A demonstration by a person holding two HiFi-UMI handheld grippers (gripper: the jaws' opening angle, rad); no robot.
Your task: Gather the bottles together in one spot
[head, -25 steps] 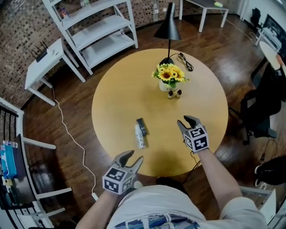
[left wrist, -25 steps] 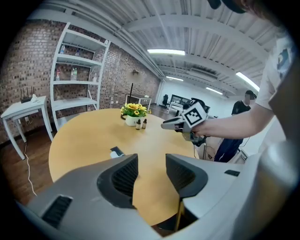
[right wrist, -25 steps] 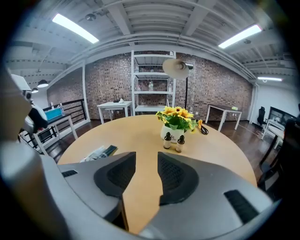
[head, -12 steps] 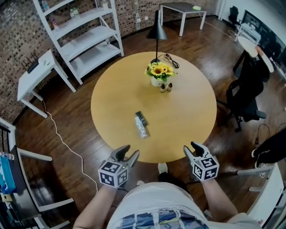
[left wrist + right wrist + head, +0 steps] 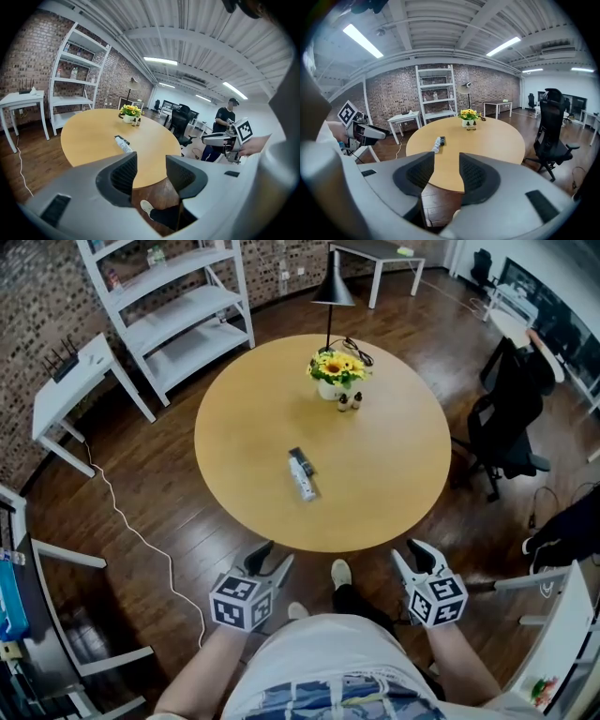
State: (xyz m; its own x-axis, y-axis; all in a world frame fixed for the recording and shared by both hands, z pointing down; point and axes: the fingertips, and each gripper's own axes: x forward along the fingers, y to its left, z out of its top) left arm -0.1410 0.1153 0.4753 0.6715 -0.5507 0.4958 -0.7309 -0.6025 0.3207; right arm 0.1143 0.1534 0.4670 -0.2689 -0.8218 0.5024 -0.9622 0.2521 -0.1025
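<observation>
On the round wooden table [image 5: 394, 474] a white bottle [image 5: 306, 486] lies on its side, end to end with a dark bottle [image 5: 299, 462]. Two small brown bottles [image 5: 349, 402] stand in front of the sunflower vase [image 5: 336, 371] at the far side. My left gripper [image 5: 274, 559] and right gripper [image 5: 410, 554] hang over the floor, short of the table's near edge. Both are open with nothing between the jaws. The left gripper view shows the lying bottles [image 5: 123, 144] well ahead of the left gripper [image 5: 151, 171]. They also lie far beyond the right gripper [image 5: 446, 171], left of the table's centre [image 5: 437, 143].
A black lamp [image 5: 334, 289] stands behind the vase with its cord on the table. A white shelf unit [image 5: 173, 306] and a small white table [image 5: 75, 376] stand at the far left, and a black office chair [image 5: 506, 423] at the right. A person [image 5: 226, 123] stands in the background.
The person has stepped back from the table. Both grippers have come off the tabletop towards the body and now hang over the floor. The bottles have not moved.
</observation>
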